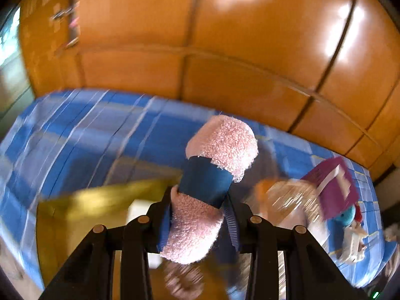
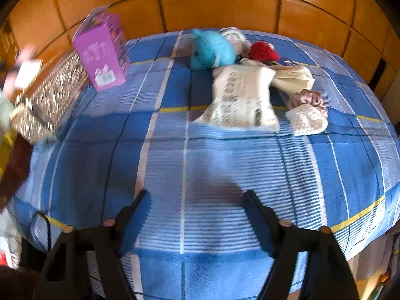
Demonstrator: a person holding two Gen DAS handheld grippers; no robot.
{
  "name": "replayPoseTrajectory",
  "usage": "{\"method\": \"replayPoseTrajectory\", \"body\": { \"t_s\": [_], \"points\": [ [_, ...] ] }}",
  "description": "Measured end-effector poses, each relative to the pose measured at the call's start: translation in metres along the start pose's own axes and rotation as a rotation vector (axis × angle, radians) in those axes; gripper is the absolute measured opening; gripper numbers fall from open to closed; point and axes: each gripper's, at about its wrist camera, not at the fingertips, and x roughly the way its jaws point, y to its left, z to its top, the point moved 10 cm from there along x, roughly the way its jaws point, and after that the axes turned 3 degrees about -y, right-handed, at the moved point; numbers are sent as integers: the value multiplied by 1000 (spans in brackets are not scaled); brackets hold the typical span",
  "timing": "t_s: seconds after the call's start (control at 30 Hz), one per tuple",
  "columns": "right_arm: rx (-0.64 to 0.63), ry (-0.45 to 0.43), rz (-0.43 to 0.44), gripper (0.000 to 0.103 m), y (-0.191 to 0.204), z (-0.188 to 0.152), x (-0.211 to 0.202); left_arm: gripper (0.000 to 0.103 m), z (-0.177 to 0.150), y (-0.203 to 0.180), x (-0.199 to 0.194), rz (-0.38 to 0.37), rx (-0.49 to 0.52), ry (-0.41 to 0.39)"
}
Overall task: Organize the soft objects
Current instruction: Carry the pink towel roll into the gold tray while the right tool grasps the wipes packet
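Observation:
My left gripper [image 1: 198,221] is shut on a pink fluffy roll [image 1: 220,147] wrapped in a dark blue paper band [image 1: 206,183]. It holds the roll above a yellow box [image 1: 100,197] on the blue plaid bed [image 1: 87,130]. My right gripper [image 2: 197,211] stands open over bare bedding with nothing between its fingers. Farther back on the bed [image 2: 200,165] lie a turquoise plush [image 2: 212,50], a red fuzzy item [image 2: 263,51], a printed white cloth [image 2: 241,97], a cream fabric piece [image 2: 292,78], a pink scrunchie [image 2: 307,100] and a cream knit item [image 2: 308,121].
A purple carton [image 2: 103,52] leans on a speckled box [image 2: 50,102] at the bed's left side; the purple carton [image 1: 332,187] also shows in the left wrist view. Orange wooden panels [image 2: 220,5] stand behind the bed. A person's sleeve [image 2: 5,115] is blurred at the far left.

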Motion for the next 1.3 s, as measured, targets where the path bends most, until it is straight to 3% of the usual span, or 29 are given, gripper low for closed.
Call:
{"method": "replayPoseTrajectory", "body": {
  "t_s": [0.17, 0.37, 0.63, 0.73, 0.87, 1.03, 1.3],
  "points": [
    [54, -86, -46, 72, -24, 42, -13, 39, -61, 65, -13, 50, -139, 28],
    [62, -91, -122, 72, -43, 87, 6, 39, -113, 106, -14, 73, -279, 86],
    [30, 33, -187, 72, -44, 94, 50, 41, -126, 101, 3, 55, -320, 125],
    [15, 54, -200, 59, -45, 88, 59, 41, -121, 101, 14, 53, -350, 130],
    [6, 51, -198, 54, -43, 87, 61, 43, -115, 98, 23, 69, -353, 128],
    [-19, 60, -213, 52, -42, 87, 61, 64, -114, 92, 21, 52, -346, 115],
    [-60, 61, -205, 45, -28, 99, 50, 67, -129, 63, 2, 0, -183, 117]
  ]
}}
